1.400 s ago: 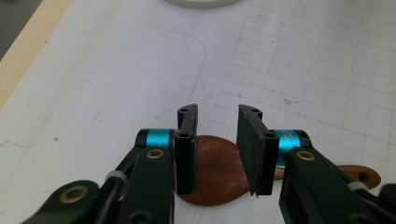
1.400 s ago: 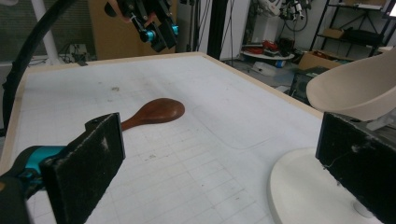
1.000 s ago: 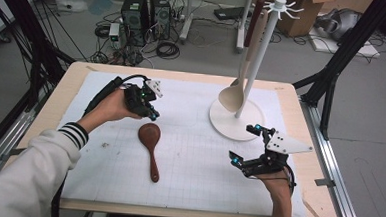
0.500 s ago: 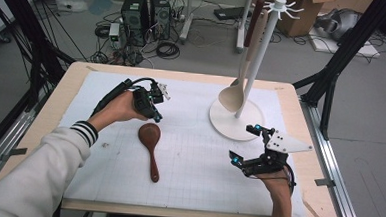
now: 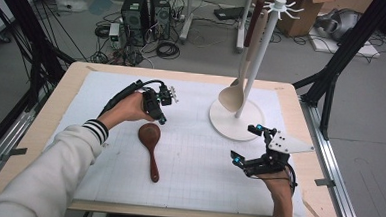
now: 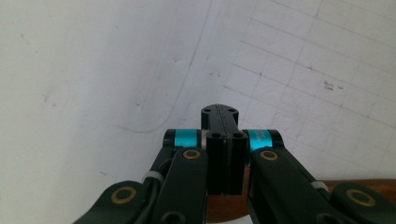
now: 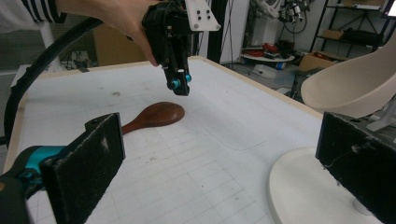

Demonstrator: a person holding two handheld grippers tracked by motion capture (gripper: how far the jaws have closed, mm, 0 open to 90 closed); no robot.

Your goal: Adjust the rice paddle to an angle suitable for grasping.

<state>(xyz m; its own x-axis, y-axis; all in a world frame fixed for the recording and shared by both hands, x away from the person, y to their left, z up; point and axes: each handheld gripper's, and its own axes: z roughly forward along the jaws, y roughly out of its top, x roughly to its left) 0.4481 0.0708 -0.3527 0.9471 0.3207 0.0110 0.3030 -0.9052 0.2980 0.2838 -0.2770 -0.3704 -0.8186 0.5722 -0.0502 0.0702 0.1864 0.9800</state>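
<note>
My left tool (image 5: 160, 107) hangs just above the bowl of the dark wooden spoon (image 5: 150, 147), its jaws pressed tight together with nothing between them and pointing down at the white mat (image 5: 188, 153). In the left gripper view the closed tips sit over the mat's grid, with a strip of the spoon's brown wood showing beneath the tool body. The spoon lies flat on the mat left of the table's (image 5: 72, 82) centre, bowl toward the far edge and handle running back toward the near edge. My right tool (image 5: 253, 144) rests near the right edge with its jaws spread wide and empty, just beside the round base of the white utensil stand (image 5: 236, 120), where a pale spoon (image 5: 231, 96) hangs.
</note>
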